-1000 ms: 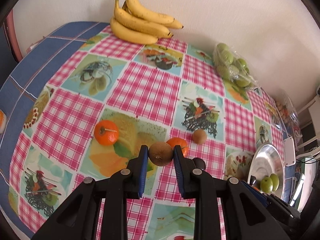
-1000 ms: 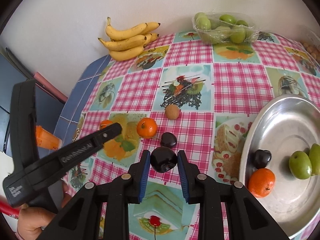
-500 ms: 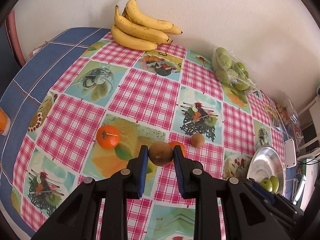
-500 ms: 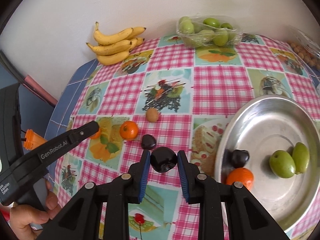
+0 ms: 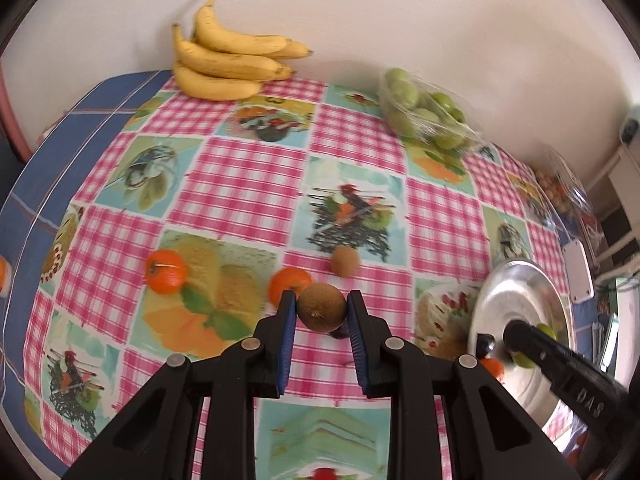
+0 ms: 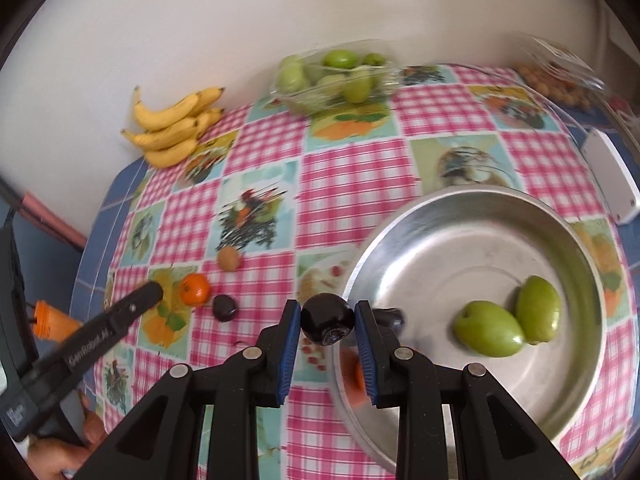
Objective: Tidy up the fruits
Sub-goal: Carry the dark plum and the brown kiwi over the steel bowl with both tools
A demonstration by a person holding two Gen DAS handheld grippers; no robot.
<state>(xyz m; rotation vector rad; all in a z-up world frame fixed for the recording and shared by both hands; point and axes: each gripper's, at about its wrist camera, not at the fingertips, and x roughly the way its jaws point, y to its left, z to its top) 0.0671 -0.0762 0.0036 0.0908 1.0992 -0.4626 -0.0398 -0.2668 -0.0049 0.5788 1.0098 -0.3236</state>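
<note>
My left gripper [image 5: 321, 312] is shut on a brown kiwi [image 5: 321, 307] and holds it above the checked tablecloth. My right gripper [image 6: 327, 320] is shut on a dark plum [image 6: 327, 318] at the near left rim of the steel bowl [image 6: 472, 216]. The bowl holds two green fruits [image 6: 488, 328], another dark plum [image 6: 390, 317] and an orange [image 6: 354, 376] partly hidden by my fingers. On the cloth lie two oranges [image 5: 166, 271] [image 5: 289, 284], a second kiwi [image 5: 344, 260] and a dark plum [image 6: 225, 307].
A bunch of bananas [image 5: 228, 62] and a clear pack of green fruits [image 5: 426, 114] stand by the back wall. A bag of small fruits [image 6: 560, 76] and a white box [image 6: 610, 176] lie at the far right. The bowl [image 5: 520, 316] sits near the table's right edge.
Both grippers moved right with their fruit. The right gripper carried the plum from over the cloth to the bowl's left rim. The left gripper with the kiwi swung toward the bowl side.
</note>
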